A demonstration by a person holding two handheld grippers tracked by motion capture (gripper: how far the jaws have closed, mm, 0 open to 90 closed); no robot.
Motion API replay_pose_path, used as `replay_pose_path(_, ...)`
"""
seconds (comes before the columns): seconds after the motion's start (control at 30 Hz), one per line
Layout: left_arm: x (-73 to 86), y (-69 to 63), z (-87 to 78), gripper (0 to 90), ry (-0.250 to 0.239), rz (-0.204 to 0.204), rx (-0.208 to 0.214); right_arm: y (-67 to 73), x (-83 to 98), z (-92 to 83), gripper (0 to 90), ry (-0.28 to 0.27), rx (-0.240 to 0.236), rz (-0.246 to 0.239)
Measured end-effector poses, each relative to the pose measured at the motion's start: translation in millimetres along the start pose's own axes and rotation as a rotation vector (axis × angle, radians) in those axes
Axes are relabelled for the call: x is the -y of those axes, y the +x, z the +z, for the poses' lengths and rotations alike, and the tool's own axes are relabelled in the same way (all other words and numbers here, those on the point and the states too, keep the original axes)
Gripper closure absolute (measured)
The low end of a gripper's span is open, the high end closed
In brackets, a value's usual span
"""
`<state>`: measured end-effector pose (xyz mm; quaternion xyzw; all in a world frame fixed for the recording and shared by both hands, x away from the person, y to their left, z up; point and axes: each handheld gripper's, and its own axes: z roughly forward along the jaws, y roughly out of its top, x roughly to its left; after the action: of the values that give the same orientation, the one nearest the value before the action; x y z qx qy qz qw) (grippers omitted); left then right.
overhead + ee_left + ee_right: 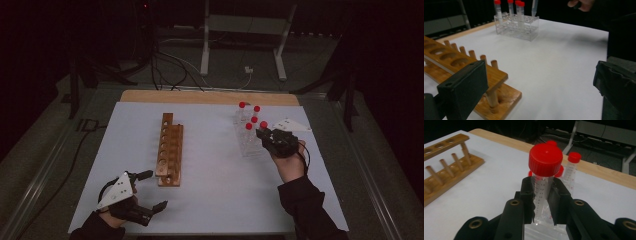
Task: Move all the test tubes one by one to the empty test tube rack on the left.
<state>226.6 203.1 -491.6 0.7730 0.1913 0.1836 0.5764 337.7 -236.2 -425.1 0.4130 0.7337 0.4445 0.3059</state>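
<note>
While the right gripper (pixel 543 202) is clamped on a clear red-capped plastic tube (pixel 544 180) above the transparent rack (pixel 248 142), the left gripper (pixel 150 190) rests jaws apart on the white-covered wooden desk (pixel 215 190) in a dark room

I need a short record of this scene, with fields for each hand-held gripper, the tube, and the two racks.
right hand-held gripper: shut on a red-capped tube, above the clear rack
left hand-held gripper: open, holds nothing, near the wooden rack's near end
clear rack: holds four other red-capped tubes
wooden rack: holes look empty
table cover: white sheet
</note>
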Motion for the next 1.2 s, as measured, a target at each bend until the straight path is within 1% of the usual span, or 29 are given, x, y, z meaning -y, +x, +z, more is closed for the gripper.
replay_pose_path(0.03,-2.3,0.4,-0.2,0.4,-0.009,-0.003,0.002,2.4,-0.6,-4.5,75.4,0.0,-0.012,-0.011)
replay_pose_path(0.1,-7.8,1.4,-0.4,0.4,-0.016,-0.019,0.024,4.8,0.0,-8.1,75.4,0.001,-0.023,-0.017)
replay_pose_path(0.17,-13.4,1.9,0.0,0.4,0.001,-0.032,0.039,7.5,1.1,-10.2,75.4,0.006,-0.037,-0.024)
replay_pose_path(0.2,-16.5,1.7,0.7,0.4,0.013,-0.031,0.039,9.4,1.9,-11.2,75.4,0.009,-0.042,-0.027)
replay_pose_path(0.23,-20.5,1.8,2.1,0.4,0.036,-0.028,0.046,9.4,1.9,-11.2,75.4,0.009,-0.042,-0.027)
replay_pose_path(0.27,-23.1,2.4,3.2,0.4,0.037,-0.034,0.059,13.7,4.2,-13.1,75.4,0.015,-0.063,-0.037)
replay_pose_path(0.33,-26.8,3.7,5.0,0.4,0.022,-0.045,0.074,15.7,5.3,-14.0,75.4,0.018,-0.071,-0.04)
replay_pose_path(0.37,-29.2,4.7,7.3,0.4,0.02,-0.042,0.07,17.3,6.3,-14.5,75.4,0.02,-0.079,-0.042)
replay_pose_path(0.4,-31.0,5.3,9.1,0.4,0.022,-0.049,0.066,20.2,8.3,-15.1,75.4,0.024,-0.09,-0.045)
replay_pose_path(0.43,-32.5,6.3,10.8,0.4,0.017,-0.057,0.07,25.9,11.7,-15.4,75.4,0.038,-0.109,-0.063)
replay_pose_path(0.47,-33.6,6.7,12.2,0.4,0.015,-0.062,0.069,28.2,13.0,-15.4,75.4,0.043,-0.115,-0.069)
replay_pose_path(0.5,-35.4,7.1,14.5,0.4,0.023,-0.058,0.071,31.8,15.0,-15.3,75.4,0.053,-0.128,-0.079)
replay_pose_path(0.57,-38.3,7.5,17.5,0.4,0.033,-0.045,0.072,33.7,16.1,-15.2,75.4,0.056,-0.136,-0.085)
replay_pose_path(0.6,-39.9,7.9,19.2,0.4,0.04,-0.044,0.078,37.2,18.0,-15.1,75.4,0.06,-0.15,-0.086)
replay_pose_path(0.63,-41.4,8.0,20.7,0.4,0.043,-0.038,0.073,43.2,20.8,-14.8,75.4,0.068,-0.168,-0.105)
replay_pose_path(0.67,-43.1,8.4,22.3,0.4,0.044,-0.043,0.084,43.2,20.8,-14.8,75.4,0.068,-0.168,-0.105)
replay_pose_path(0.7,-44.7,8.6,24.2,0.4,0.045,-0.041,0.085,46.0,22.2,-14.5,75.4,0.07,-0.176,-0.111)
replay_pose_path(0.73,-46.3,8.5,26.1,0.4,0.046,-0.03,0.078,48.8,23.2,-14.3,75.4,0.072,-0.188,-0.113)
replay_pose_path(0.8,-49.9,9.3,30.2,0.4,0.046,-0.035,0.085,54.4,24.9,-14.1,75.4,0.075,-0.2,-0.125)
replay_pose_path(0.83,-51.8,8.9,32.1,0.4,0.043,-0.032,0.084,59.2,26.3,-13.9,75.4,0.078,-0.216,-0.134)
replay_pose_path(0.87,-53.9,8.2,34.0,0.4,0.042,-0.031,0.093,61.5,27.0,-14.1,75.4,0.079,-0.226,-0.135)
replay_pose_path(0.93,-58.4,6.1,37.9,0.4,0.041,-0.019,0.095,64.1,27.4,-14.4,75.4,0.08,-0.231,-0.14)
replay_pose_path(0.97,-60.7,5.1,39.9,0.5,0.043,-0.015,0.097,68.1,27.9,-15.4,75.4,0.083,-0.248,-0.143)
replay_pose_path(1.0,-62.9,4.3,42.0,0.5,0.044,-0.011,0.096,68.1,27.9,-15.4,75.4,0.083,-0.248,-0.143)
replay_pose_path(1.03,-65.0,3.8,44.0,0.5,0.044,-0.006,0.102,72.3,28.2,-16.4,75.4,0.088,-0.256,-0.155)
replay_pose_path(1.1,-69.4,1.8,48.4,0.6,0.043,-0.002,0.108,75.1,28.6,-17.5,75.4,0.087,-0.266,-0.162)
replay_pose_path(1.13,-71.7,0.9,50.5,0.6,0.042,-0.001,0.122,75.1,28.6,-17.5,75.4,0.087,-0.266,-0.162)
replay_pose_path(1.2,-76.4,-1.7,55.8,1.4,0.043,0.01,0.125,78.3,28.6,-19.6,75.4,0.087,-0.279,-0.166)
